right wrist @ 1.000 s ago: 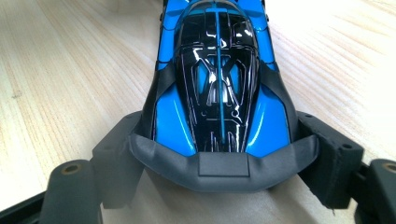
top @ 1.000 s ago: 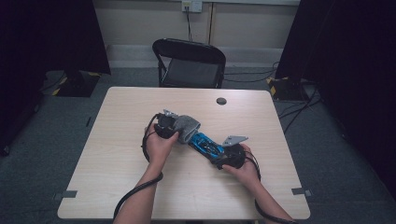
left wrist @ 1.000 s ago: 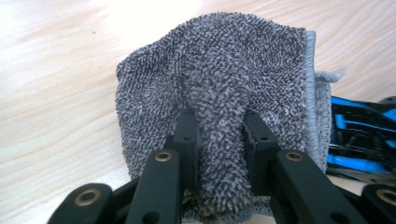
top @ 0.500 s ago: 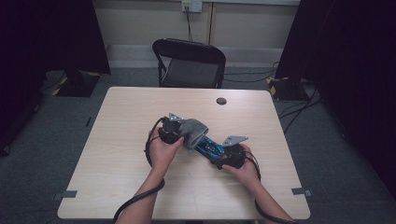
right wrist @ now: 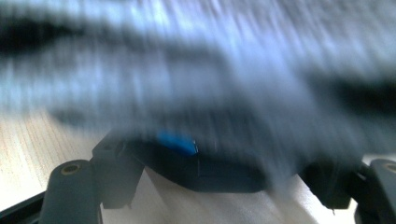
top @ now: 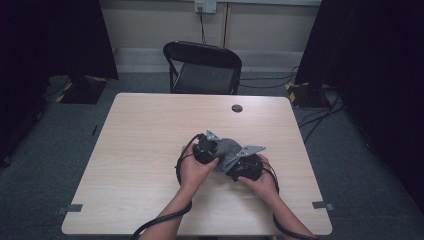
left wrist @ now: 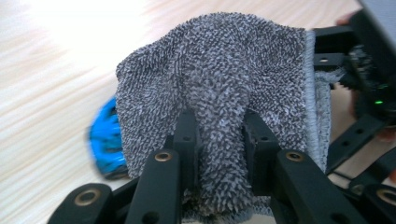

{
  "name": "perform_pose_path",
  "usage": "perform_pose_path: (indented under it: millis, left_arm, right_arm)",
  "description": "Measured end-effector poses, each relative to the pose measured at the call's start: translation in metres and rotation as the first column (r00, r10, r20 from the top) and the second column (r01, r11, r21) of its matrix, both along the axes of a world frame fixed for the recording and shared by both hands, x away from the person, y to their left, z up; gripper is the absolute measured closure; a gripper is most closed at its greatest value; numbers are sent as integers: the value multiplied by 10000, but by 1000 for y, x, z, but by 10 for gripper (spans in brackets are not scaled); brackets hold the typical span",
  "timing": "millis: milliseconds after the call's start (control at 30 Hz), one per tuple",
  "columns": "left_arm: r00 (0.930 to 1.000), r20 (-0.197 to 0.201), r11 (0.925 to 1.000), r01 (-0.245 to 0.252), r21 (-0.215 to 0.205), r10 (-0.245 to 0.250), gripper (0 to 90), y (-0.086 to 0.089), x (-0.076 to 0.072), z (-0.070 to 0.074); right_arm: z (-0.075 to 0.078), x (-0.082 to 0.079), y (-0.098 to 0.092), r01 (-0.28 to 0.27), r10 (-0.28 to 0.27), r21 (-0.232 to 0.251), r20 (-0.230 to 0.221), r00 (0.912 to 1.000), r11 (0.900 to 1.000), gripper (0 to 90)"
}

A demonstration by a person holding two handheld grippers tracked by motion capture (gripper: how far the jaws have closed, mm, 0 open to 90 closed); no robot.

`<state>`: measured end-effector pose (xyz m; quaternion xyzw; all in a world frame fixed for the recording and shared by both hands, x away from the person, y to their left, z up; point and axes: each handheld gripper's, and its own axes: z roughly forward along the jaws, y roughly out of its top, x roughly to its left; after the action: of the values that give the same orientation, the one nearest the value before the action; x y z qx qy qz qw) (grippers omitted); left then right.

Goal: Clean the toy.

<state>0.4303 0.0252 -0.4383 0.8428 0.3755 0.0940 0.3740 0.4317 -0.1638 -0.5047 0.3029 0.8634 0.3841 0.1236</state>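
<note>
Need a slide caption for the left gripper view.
Left tool shut on a grey cloth draped over a blue object.

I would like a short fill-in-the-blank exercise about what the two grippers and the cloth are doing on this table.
1. The left gripper has its jaws shut on a grey fluffy ____.
2. Under the grey fluffy cloth lies a bright ____ object.
3. The right gripper sits close beside the left one on the light ____ table.
4. Behind the table stands a black folding ____.

Missing words: cloth; blue; wooden; chair
</note>
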Motion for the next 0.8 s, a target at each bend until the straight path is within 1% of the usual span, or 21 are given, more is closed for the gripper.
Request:
perform_pose_path:
  millis: [33,100,200,300,367,500,567,667,800]
  left_arm:
    - [10000,-56,10000,29,-21,-29,711,-4,-1,-1]
    - [9998,-94,9997,202,96,-202,711,-11,-1,-3]
    - [9991,-97,9977,424,532,-420,710,-19,-2,-9]
    - [9990,-59,9965,443,703,-440,709,-22,-2,-12]
    - [9989,10,9960,475,751,-477,709,-22,-3,-13]
    - [9992,-81,9972,397,627,-393,709,-21,-2,-13]
    - [9993,-54,9967,373,724,-370,708,-22,-1,-12]
    - [9996,-79,9971,270,715,-265,707,-22,1,-11]
    - [10000,12,9974,29,720,-30,704,-19,6,-10]
  right_arm:
    - [0,0,0,-1,1,1,-13,10000,10000,241]
    - [0,0,0,-1,1,2,-16,10000,10000,241]
    - [0,0,0,1,-1,3,-12,10000,10000,241]
    - [0,0,0,2,-2,4,-8,10000,10000,241]
    - [0,0,0,0,1,4,-10,10000,10000,241]
    - [0,0,0,-1,1,5,-13,10000,10000,241]
    - [0,0,0,-1,1,7,-14,10000,10000,241]
    - [0,0,0,-1,1,5,-13,10000,10000,241]
    - [0,0,0,0,0,4,-18,10000,10000,241]
